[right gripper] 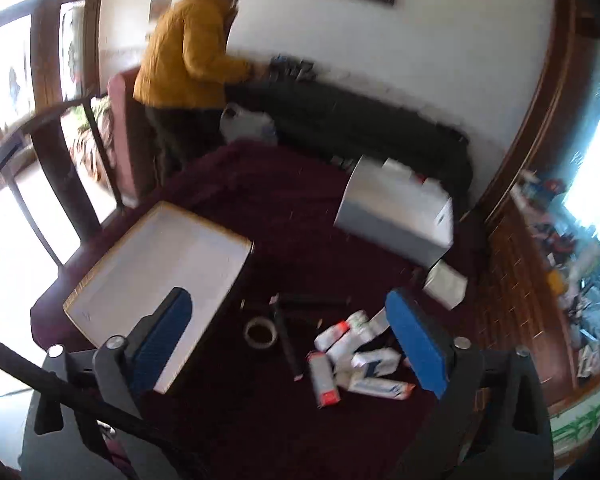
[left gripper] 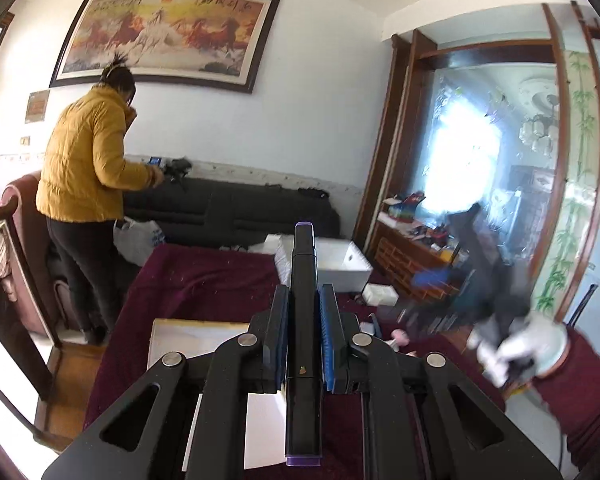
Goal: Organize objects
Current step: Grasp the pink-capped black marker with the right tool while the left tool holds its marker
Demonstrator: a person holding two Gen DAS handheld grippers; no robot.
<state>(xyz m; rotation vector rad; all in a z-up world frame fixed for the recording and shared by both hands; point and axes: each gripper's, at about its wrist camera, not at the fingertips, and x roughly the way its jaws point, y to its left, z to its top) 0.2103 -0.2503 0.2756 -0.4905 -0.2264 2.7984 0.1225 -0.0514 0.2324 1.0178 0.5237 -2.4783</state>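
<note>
Gripping a black marker [left gripper: 303, 320] lengthwise, the left gripper [left gripper: 304, 336] held it clamped above the white tray [left gripper: 188, 336], probably heading there. Right gripper [right gripper: 288, 336] hung wide open over the table's leftover markers [right gripper: 286, 340], tape roll [right gripper: 260, 333] and small boxes [right gripper: 356, 356], guessing next pick.

- The tray [right gripper: 156, 268] lies on the table [right gripper: 260, 192], at its left.
- Right of the tray lie a tape roll [right gripper: 260, 333] and markers [right gripper: 286, 344].
- Further right lies a heap of small boxes [right gripper: 356, 364].
- Behind them stands a large box [right gripper: 396, 216].
- The sofa [right gripper: 360, 120] stands behind the table.
</note>
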